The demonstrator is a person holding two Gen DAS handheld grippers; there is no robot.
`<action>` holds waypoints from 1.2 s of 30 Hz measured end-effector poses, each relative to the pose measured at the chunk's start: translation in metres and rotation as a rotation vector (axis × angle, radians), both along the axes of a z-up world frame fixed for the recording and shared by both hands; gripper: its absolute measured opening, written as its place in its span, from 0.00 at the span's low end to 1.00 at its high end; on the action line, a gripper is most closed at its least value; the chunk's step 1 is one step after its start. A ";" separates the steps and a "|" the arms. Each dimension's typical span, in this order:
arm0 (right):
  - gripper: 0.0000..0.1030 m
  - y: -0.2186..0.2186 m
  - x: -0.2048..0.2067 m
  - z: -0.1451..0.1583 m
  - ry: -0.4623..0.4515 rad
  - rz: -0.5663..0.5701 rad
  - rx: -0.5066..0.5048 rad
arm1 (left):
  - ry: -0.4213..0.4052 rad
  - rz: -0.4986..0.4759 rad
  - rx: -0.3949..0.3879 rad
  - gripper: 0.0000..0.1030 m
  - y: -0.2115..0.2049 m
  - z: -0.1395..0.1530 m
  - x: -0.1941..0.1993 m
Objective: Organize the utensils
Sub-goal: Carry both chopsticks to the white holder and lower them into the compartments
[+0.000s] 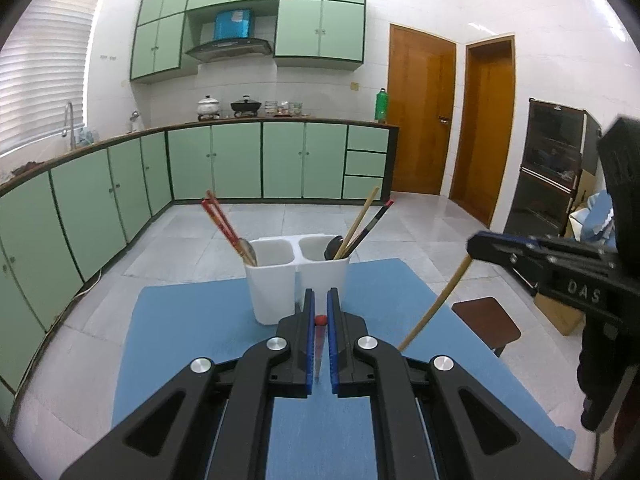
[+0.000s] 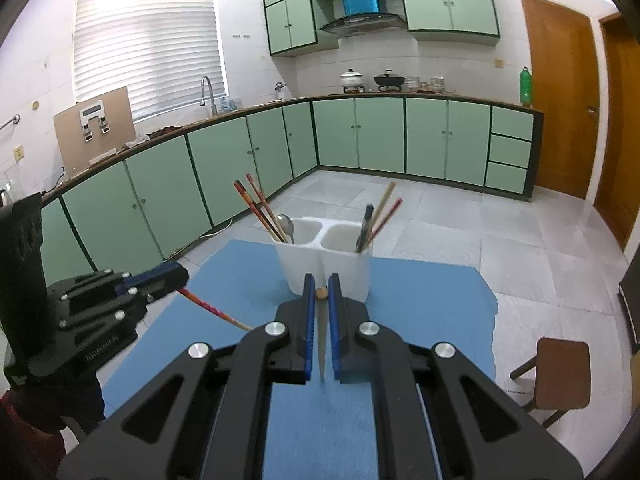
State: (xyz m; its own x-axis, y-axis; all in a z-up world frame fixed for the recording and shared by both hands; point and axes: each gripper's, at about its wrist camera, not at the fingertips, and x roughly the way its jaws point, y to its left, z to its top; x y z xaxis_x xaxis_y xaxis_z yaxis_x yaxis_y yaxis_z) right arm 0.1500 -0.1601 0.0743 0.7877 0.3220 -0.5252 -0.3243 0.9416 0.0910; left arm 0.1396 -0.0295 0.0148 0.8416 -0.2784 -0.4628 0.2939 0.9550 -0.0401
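Fingers of the left gripper (image 1: 321, 308) are clamped on a red chopstick (image 1: 320, 320), seen end-on at the lower centre of the left wrist view with its shaft running back between the blue pads; in the right wrist view the same stick (image 2: 212, 309) slants down from that gripper at the left of the frame over the blue mat. Fingers of the right gripper (image 2: 321, 286) are likewise closed on a wooden chopstick (image 2: 321, 293), its round tip showing between the pads at lower centre, and from the left wrist view its pale shaft (image 1: 436, 304) hangs diagonally from the gripper at the right of the frame. Beneath both lies the blue mat (image 1: 192, 340) covering the bench. Just beyond the fingertips, at the middle of each frame, stands the white two-compartment holder (image 1: 296, 276): one compartment holds red chopsticks (image 1: 222, 224) and a spoon (image 2: 286, 224), the other a wooden chopstick, dark and red ones and a dark utensil I cannot identify. Farther off are green cabinets (image 1: 236, 160), a stove hood, and wooden doors at the right. The step in hand appears to be carrying one stick in each gripper to the holder; next, each likely needs tipping toward upright over a compartment opening before the fingers release.
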 end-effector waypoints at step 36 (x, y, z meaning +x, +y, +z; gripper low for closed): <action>0.06 0.007 0.169 0.102 -0.163 -0.027 0.053 | -0.266 0.033 -0.023 0.05 -0.008 0.112 0.142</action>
